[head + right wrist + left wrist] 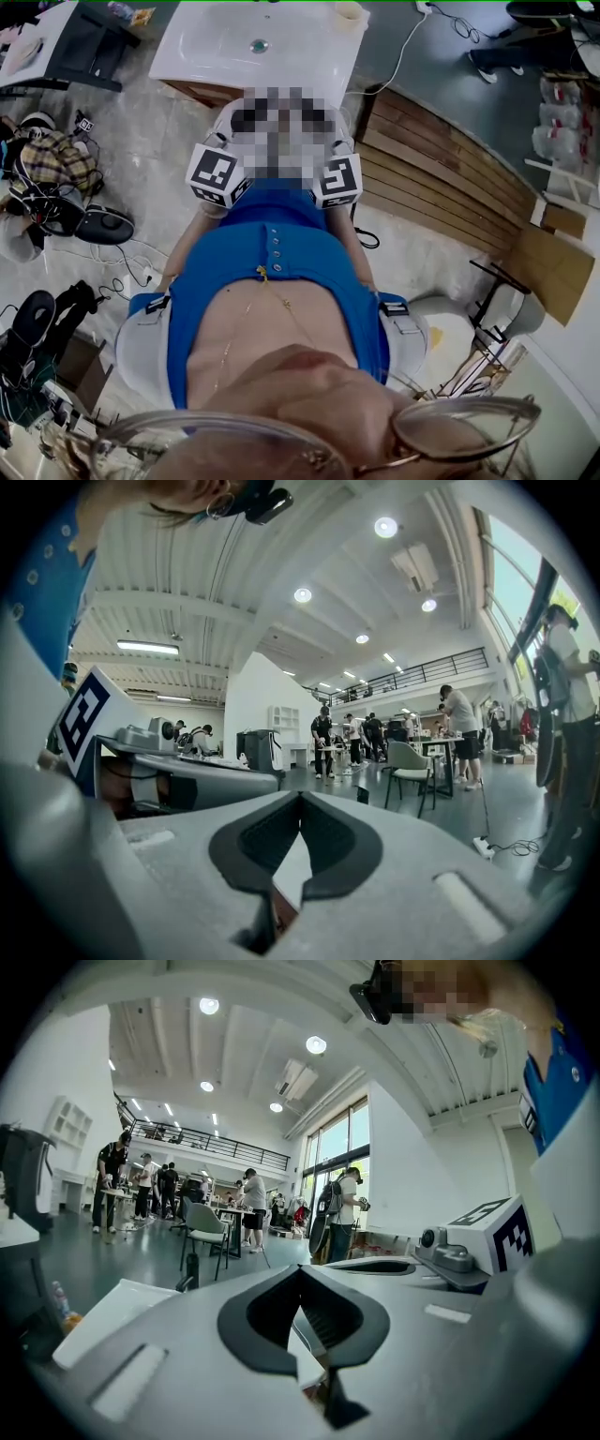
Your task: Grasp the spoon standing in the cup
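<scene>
Although the grasp had seemingly not begun, the grey left gripper and grey right gripper both had their jaws shut together on nothing, aimed into an open hall. No spoon or cup showed ahead of either; the next move likely called for swinging down towards the white counter, finding the cup and parting the jaws.

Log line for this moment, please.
left gripper: jaws shut, empty | right gripper: jaws shut, empty | spoon, cup: not in view | grasp: not started
</scene>
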A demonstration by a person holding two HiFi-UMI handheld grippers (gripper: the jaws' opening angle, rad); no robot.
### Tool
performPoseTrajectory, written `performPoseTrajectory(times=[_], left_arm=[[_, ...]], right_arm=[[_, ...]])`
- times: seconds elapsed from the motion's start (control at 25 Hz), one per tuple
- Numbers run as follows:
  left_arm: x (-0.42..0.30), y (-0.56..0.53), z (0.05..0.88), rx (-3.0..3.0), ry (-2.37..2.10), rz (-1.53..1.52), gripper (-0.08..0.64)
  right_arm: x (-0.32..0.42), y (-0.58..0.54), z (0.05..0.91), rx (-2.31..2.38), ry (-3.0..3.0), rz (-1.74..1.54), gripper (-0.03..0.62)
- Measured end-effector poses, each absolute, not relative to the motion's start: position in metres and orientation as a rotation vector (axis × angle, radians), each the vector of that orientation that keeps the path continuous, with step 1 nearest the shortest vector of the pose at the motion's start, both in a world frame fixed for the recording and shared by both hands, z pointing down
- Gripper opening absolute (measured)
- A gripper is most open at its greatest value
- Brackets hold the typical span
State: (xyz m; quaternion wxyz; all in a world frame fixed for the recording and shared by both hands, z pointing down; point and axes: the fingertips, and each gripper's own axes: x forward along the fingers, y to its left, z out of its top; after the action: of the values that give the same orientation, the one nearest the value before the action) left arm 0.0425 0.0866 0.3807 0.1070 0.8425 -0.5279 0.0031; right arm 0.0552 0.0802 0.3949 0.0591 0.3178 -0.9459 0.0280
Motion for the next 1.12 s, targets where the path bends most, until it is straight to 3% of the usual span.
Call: performPoseTrajectory(times=[1.12], left_arm=[[-0.045, -0.031, 0.384, 2.64, -1.244, 0.004, 0.0]], right_arm=[[-0.027, -0.032, 0.401, 1.262, -2.703, 0.079, 0.002]])
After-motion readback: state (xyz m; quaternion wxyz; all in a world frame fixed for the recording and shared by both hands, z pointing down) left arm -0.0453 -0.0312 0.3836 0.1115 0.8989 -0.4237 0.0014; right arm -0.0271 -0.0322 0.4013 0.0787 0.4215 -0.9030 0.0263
